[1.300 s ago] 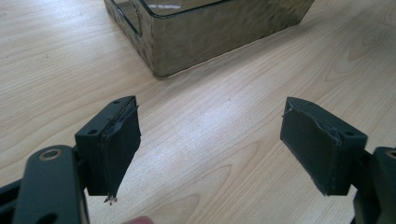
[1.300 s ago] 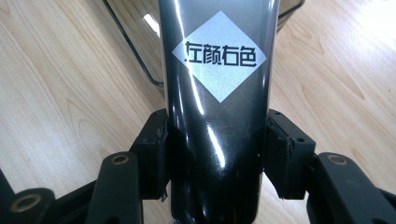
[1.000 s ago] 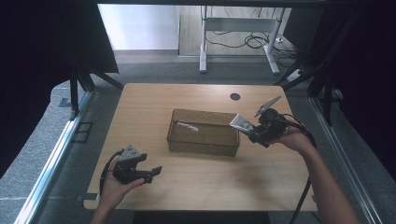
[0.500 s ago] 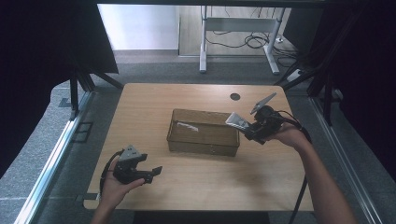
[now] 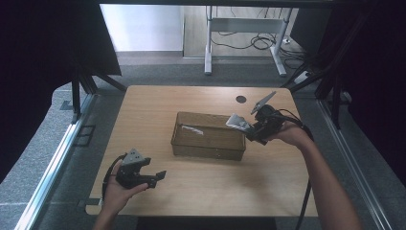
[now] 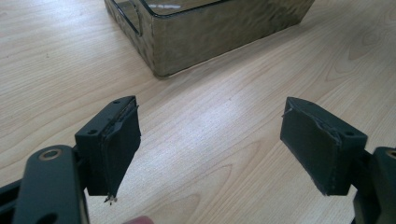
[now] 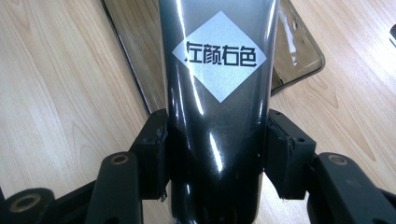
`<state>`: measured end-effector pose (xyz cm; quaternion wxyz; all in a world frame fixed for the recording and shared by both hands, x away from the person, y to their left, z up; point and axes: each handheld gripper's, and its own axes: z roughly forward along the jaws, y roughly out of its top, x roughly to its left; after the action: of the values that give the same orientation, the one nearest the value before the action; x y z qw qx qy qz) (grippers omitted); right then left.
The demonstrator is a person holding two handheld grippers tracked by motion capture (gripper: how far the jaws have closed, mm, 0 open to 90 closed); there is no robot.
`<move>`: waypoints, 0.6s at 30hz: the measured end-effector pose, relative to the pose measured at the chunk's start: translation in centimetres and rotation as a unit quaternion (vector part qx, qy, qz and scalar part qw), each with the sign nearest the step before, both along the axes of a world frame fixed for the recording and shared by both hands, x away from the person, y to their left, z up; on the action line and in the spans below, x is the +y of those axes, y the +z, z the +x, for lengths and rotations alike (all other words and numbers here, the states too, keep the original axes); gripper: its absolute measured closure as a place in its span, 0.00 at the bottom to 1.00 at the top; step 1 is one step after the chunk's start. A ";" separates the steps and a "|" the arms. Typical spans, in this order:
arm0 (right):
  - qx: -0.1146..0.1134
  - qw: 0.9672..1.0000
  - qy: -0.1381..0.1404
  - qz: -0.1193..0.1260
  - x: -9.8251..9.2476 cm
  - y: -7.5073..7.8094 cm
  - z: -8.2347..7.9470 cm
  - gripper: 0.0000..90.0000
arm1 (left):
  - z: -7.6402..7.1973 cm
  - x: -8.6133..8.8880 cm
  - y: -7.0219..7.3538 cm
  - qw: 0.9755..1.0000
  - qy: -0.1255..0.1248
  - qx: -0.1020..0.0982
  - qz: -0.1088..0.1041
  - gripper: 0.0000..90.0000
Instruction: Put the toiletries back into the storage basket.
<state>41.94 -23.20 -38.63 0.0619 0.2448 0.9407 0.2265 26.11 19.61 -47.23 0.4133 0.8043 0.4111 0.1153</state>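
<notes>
A dark grey glossy tube [image 7: 215,93] with a white diamond label stands between the pads of my right gripper [image 7: 217,140], which is shut on it. In the high view the tube [image 5: 238,121] juts left over the right end of a translucent brown plastic box [image 5: 208,148] at the middle of the table, with the right gripper [image 5: 250,131] just right of the box. The box rim [image 7: 135,79] lies beneath the tube. My left gripper [image 5: 155,178] rests near the table's front left, open, with nothing between its pads [image 6: 119,140]. The box corner [image 6: 224,32] is ahead of it.
A small pale item [image 5: 191,128], too small to identify, lies inside the box at its left end. A dark round hole [image 5: 241,99] marks the wooden table [image 5: 143,110] at the back. Desk legs and cables [image 5: 249,43] stand on the floor beyond.
My right gripper has carried the tube a little to the left, so its tip now reaches over the box's right end. The left gripper has stayed put.
</notes>
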 end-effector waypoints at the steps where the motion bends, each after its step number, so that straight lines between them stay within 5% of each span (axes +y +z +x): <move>1: -0.001 1.000 0.004 -0.001 0.2 0.1 0.2 0.53 | 0.0 0.0 0.0 1.000 0.000 0.000 0.000 0.23; 18: -0.004 1.000 0.027 -0.007 1.7 0.5 0.9 0.52 | 0.0 0.1 0.1 1.000 0.001 -0.001 -0.001 0.23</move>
<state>42.86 -21.50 -38.08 0.0609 0.2183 0.9482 0.2227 26.09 19.71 -47.15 0.4144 0.8031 0.4122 0.1158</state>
